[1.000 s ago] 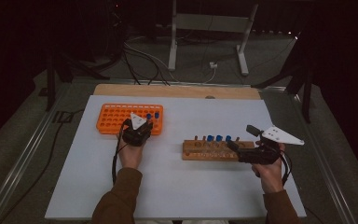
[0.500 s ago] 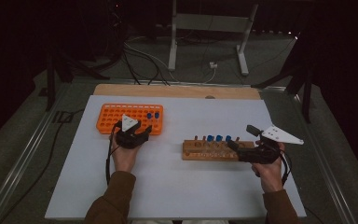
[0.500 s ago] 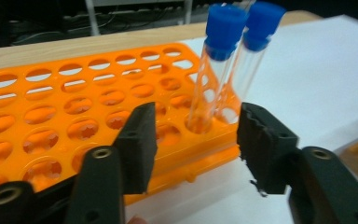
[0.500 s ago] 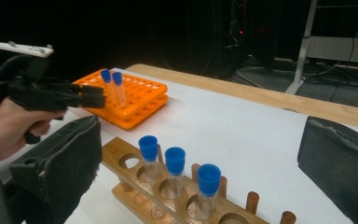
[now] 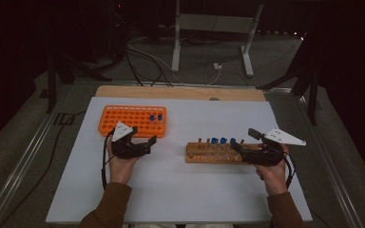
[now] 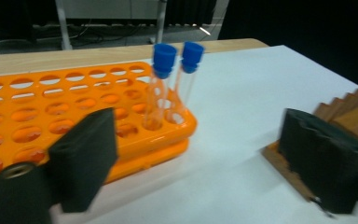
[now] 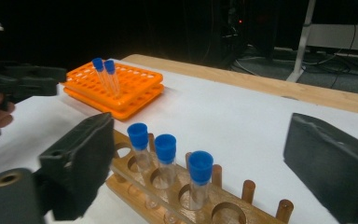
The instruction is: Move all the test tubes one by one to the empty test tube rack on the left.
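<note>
An orange tube rack (image 5: pixel 123 118) lies at the left of the white table and holds two blue-capped glass tubes (image 5: pixel 156 117) near its right end. My left gripper (image 5: pixel 147 145) hovers just in front of that rack, open, with nothing between its pads (image 6: pixel 91 154); the two tubes (image 6: pixel 168 88) stand ahead of it. A wooden rack (image 5: pixel 209 154) at centre right carries three blue-capped tubes (image 5: pixel 222 140). My right gripper (image 5: pixel 244 141) sits at the wooden rack's right end, open and empty, its jaws standing either side of the three tubes (image 7: pixel 166 151).
A wooden strip (image 5: pixel 180 91) runs along the table's far edge. Behind it are a metal stand (image 5: pixel 211 28) and cables on the dark floor. In the right gripper view, the orange rack (image 7: pixel 135 88) and the left hand's gripper (image 7: pixel 18 81) lie far left.
My left gripper has drawn back from over the orange rack, moving left and toward the person. The right gripper has stayed put.
</note>
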`<state>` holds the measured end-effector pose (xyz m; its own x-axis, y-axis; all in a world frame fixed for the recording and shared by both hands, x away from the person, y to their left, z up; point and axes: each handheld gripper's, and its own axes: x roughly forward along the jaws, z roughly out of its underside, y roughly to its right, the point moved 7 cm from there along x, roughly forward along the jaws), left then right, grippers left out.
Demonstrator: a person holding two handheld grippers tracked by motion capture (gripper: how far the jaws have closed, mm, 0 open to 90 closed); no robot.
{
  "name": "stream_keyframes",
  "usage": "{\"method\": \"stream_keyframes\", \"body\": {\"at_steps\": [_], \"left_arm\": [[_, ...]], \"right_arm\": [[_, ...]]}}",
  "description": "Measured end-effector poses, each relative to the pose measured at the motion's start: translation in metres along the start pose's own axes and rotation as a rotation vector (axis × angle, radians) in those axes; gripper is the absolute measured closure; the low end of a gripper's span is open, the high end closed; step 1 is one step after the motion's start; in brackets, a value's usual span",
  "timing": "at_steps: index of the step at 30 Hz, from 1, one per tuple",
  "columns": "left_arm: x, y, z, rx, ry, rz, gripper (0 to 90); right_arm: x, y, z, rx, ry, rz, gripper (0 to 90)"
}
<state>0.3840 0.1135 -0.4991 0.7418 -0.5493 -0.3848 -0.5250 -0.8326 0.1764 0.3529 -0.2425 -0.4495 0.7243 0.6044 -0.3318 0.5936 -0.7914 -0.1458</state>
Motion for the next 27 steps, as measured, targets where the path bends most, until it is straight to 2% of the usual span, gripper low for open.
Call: {"method": "stream_keyframes", "body": {"at_steps": [4,9,12,21,27], "left_arm": [[-0.008,0.009,0.000,0.016,0.004,0.016,1.8],[-0.015,0.015,0.002,0.021,0.009,0.023,1.0],[-0.018,0.017,0.000,0.014,0.022,0.029,1.0],[-0.022,0.028,-0.006,0.019,0.050,0.042,1.0],[-0.022,0.034,-0.009,0.030,0.062,0.054,1.0]], "right_arm": [[0.002,0.001,0.004,0.000,-0.015,-0.005,18.9],[0.007,0.001,0.011,-0.013,-0.054,-0.011,39.2],[0.010,0.001,0.015,-0.022,-0.074,-0.011,48.3],[0.018,0.003,0.029,-0.019,-0.113,0.003,59.0],[0.027,0.006,0.037,-0.017,-0.127,0.030,65.4]]}}
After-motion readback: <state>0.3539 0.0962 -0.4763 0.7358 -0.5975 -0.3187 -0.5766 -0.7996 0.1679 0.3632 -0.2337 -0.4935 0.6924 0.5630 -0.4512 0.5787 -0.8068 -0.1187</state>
